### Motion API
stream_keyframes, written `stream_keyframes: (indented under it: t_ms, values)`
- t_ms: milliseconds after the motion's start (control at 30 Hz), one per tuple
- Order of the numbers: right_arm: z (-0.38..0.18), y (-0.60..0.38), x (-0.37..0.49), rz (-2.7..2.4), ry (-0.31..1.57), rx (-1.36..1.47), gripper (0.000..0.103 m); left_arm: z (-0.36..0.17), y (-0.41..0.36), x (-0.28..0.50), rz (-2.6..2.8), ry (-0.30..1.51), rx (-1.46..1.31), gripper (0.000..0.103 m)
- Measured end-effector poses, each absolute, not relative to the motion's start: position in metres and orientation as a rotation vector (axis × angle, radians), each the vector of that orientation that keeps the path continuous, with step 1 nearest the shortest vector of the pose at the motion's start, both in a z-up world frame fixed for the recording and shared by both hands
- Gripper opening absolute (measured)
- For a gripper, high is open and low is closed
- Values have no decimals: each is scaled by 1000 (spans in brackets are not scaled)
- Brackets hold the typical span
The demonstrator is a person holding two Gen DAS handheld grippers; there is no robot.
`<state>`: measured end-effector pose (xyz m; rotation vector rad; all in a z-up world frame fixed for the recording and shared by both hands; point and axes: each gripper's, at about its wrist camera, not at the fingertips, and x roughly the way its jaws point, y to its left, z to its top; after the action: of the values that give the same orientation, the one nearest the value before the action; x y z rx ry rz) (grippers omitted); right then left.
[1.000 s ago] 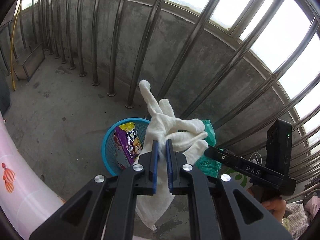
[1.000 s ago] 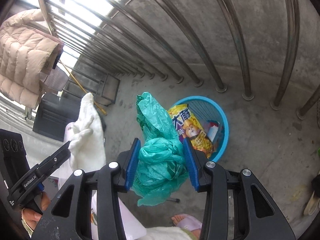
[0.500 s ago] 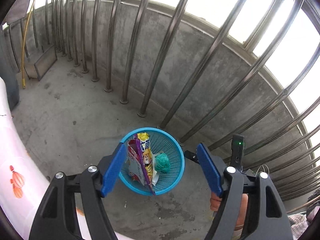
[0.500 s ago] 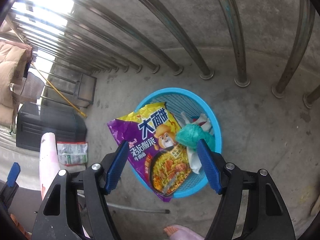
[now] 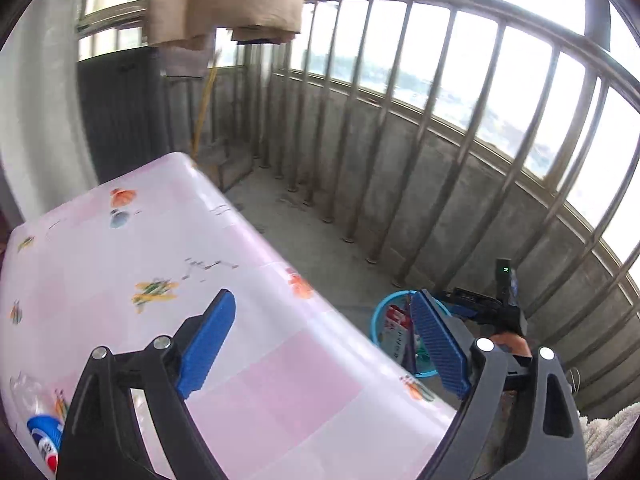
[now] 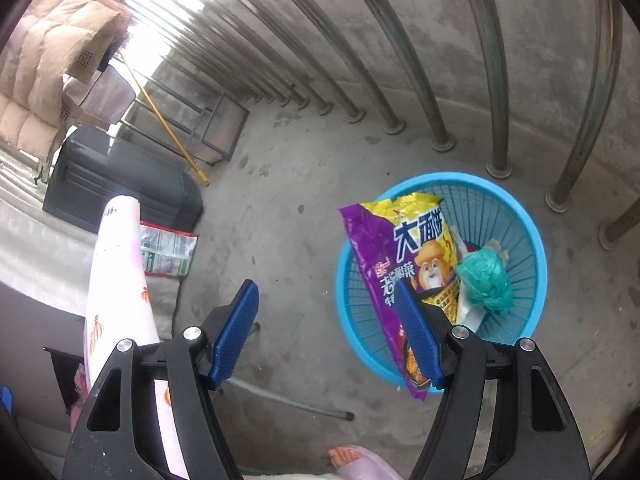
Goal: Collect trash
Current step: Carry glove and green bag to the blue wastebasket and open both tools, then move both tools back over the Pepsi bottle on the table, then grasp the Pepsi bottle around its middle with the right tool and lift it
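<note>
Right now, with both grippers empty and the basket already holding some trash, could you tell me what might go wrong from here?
1. The noodle packet sticks out over the rim of the blue basket, so a bump might tip it onto the floor.
2. The left gripper, its jaws opening and empty, hangs over the table; the bottle at the picture's edge may be missed.
3. The wrapper on the floor lies half under the table, so it could be overlooked.

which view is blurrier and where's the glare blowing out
Left wrist view: smeared with motion blur over the pink table and railing, sky behind the bars blown white. Right wrist view: sharp on the blue basket; glare only at the top-left gap.
</note>
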<state>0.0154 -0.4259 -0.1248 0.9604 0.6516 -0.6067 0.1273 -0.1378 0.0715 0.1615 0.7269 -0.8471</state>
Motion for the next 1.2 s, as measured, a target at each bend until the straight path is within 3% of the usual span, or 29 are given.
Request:
stream_keyframes:
  t_ms: [233,433,900,1033,1200]
  values:
    - [-54,-363,10,-553,641,777,67,69,13,123,-499,710,15,87]
    - [-16,-305,38,-347,628,727,68,66,96,123,-351,702,-113,87]
    - [-19,-88,206,355,908,659,64,25,211,110,-224,751,-428,87]
    - [-32,-29,238,437,1007,603,64,10,230,113,-264,772,-516,76]
    - [-51,4,264,463,1098,604,64,-20,244,138,-341,865,-705,54]
